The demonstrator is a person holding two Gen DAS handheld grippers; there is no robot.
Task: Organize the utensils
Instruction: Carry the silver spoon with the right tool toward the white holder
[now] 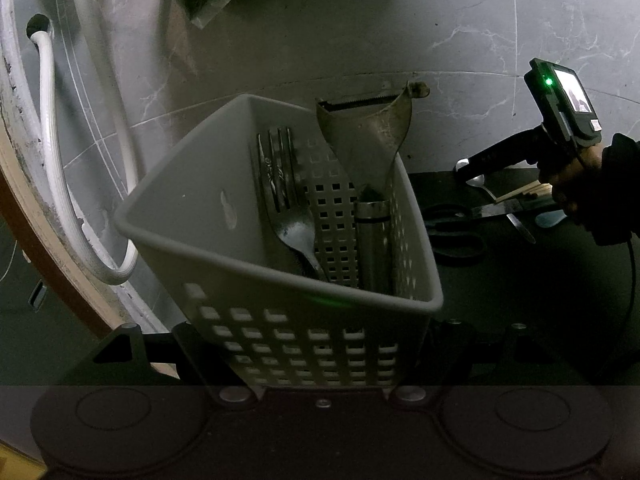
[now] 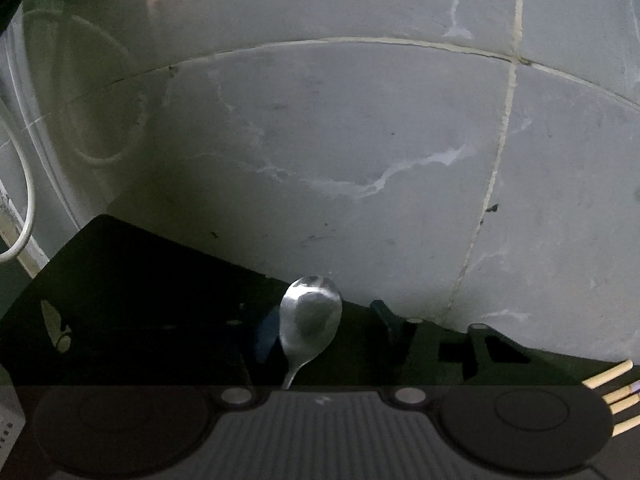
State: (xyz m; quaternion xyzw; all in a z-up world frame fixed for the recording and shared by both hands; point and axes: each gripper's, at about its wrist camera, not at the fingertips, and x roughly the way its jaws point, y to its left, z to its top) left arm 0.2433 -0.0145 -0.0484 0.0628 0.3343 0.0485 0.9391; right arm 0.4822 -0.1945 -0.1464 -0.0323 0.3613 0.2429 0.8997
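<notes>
The left gripper [image 1: 304, 354] clamps the pale grey perforated plastic caddy [image 1: 256, 240], which already holds a steel fork [image 1: 280, 184] and a metal peeler [image 1: 366, 140]. To its right, the right gripper [image 2: 326, 344] straddles a shiny steel spoon [image 2: 310, 320] on the black mat [image 2: 120, 280], jaws not yet visibly pinching it. The spoon looks light, stiff and slippery; the narrow neck below the bowl seems the safest hold.
</notes>
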